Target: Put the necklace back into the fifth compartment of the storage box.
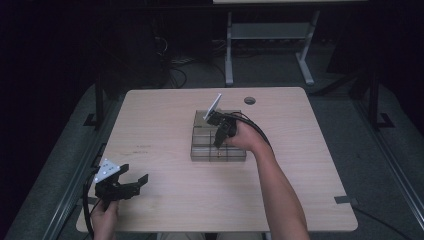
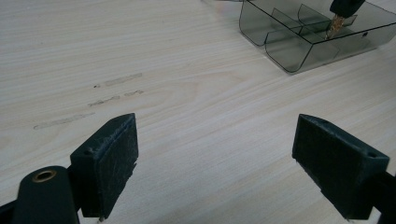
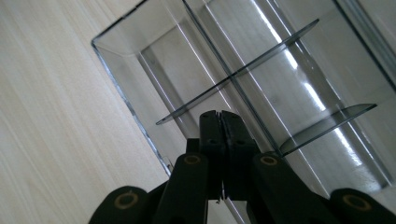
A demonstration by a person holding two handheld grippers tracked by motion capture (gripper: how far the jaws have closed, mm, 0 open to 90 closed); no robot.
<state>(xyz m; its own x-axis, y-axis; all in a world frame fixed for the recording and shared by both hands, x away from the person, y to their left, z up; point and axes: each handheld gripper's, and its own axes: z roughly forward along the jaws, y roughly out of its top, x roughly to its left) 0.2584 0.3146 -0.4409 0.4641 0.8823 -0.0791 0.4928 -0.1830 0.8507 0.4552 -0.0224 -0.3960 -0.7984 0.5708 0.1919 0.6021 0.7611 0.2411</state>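
Organizer box [image 1: 218,145]: a clear smoky plastic tray with dividers is sitting near the middle of the wooden table [image 1: 165,125].
Right gripper [image 1: 218,143]: it is reaching down into the box near its front edge, jaws pressed together; whether anything is pinched between them cannot be told.
Left gripper [image 1: 134,179]: it is resting at the table's near left corner, jaws spread wide with nothing between them, well apart from the box.
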